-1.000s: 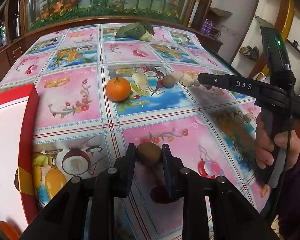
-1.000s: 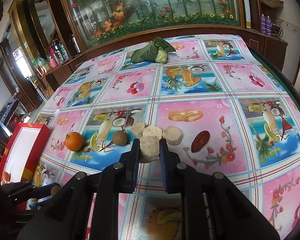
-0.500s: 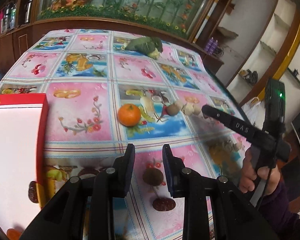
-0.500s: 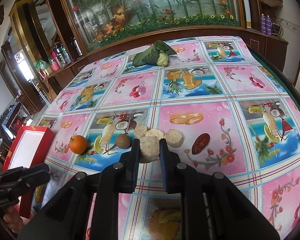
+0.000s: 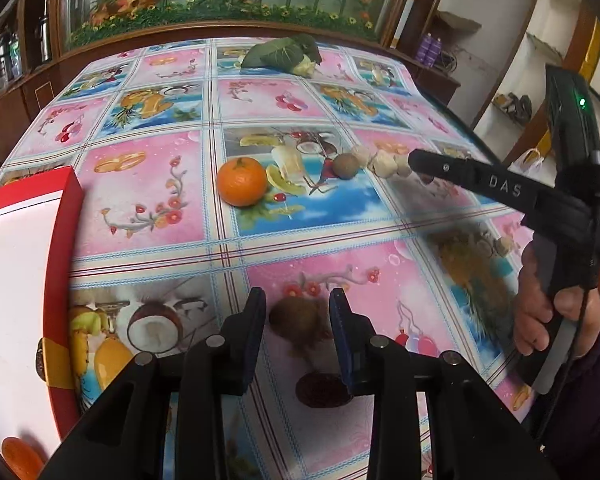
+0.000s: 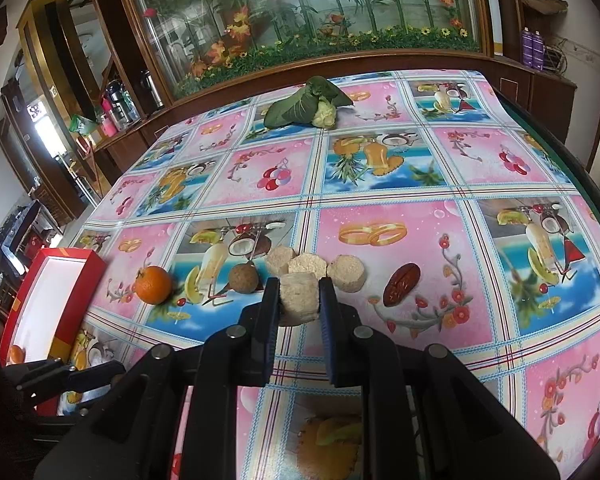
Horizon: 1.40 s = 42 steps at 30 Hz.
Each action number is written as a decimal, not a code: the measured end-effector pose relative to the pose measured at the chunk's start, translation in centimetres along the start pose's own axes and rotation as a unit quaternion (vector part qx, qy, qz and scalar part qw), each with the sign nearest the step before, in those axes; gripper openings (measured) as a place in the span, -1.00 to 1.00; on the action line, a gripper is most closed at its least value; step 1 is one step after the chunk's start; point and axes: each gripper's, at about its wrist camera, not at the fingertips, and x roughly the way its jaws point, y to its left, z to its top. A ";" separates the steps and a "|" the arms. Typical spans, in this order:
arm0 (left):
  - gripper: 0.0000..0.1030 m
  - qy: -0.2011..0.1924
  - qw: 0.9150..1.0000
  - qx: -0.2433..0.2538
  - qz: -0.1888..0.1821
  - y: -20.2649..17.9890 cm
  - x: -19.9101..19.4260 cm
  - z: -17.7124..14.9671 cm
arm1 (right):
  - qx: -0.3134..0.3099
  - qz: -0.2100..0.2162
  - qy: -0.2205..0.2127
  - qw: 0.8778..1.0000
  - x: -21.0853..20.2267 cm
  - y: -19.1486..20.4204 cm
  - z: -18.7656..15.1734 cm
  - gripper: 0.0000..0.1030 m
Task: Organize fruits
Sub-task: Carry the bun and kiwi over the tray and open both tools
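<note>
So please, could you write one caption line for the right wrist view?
Right tool shut on a beige cylindrical piece, beside three similar pieces, a brown round fruit and an orange.

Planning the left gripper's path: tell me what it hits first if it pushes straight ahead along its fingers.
The left gripper is open, and the small brown fruit already sits between its fingers, so that comes first. Beyond it lies bare tablecloth; the orange looks slightly left of the line, though depth is unclear.
</note>
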 end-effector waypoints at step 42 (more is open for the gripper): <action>-0.50 -0.103 0.956 -0.159 0.222 17.2 -12.3 -4.4 | -0.151 0.170 0.061 0.972 3.0 29.3 -5.3 -0.59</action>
